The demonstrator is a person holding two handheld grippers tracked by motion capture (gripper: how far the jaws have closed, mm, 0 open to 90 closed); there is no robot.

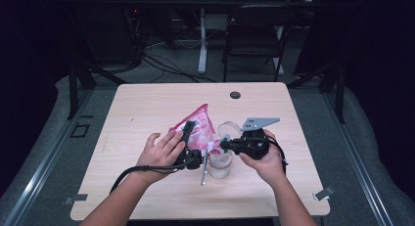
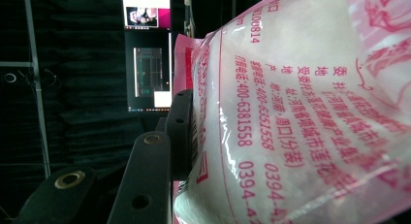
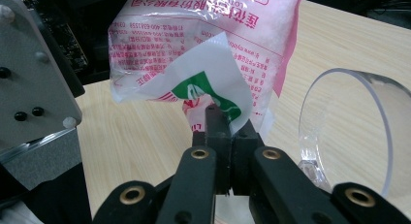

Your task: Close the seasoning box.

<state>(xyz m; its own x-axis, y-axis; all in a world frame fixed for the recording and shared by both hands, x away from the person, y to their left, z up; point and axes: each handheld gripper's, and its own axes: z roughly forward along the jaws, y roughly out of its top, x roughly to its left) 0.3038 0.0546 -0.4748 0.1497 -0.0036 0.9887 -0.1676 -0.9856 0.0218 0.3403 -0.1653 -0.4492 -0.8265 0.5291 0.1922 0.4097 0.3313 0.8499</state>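
Observation:
A pink-and-white printed plastic bag (image 1: 199, 127) of white grains is held tilted above a clear jar (image 1: 220, 163) near the table's middle. My left gripper (image 1: 194, 133) is shut on the bag (image 2: 300, 112), and one black pad (image 2: 180, 132) presses its side. My right gripper (image 1: 223, 144) comes in from the right, level. Its jaws (image 3: 224, 124) are pinched shut on a white-and-green corner flap of the bag (image 3: 203, 40). A clear round lid (image 3: 349, 132) stands on edge just right of the jaws and shows behind the jar (image 1: 229, 129).
A metal spoon (image 1: 203, 176) lies just left of the jar. The wooden table (image 1: 147, 103) has a round cable hole (image 1: 235, 95) at its back. A folding chair (image 1: 254, 35) and cables stand beyond the table.

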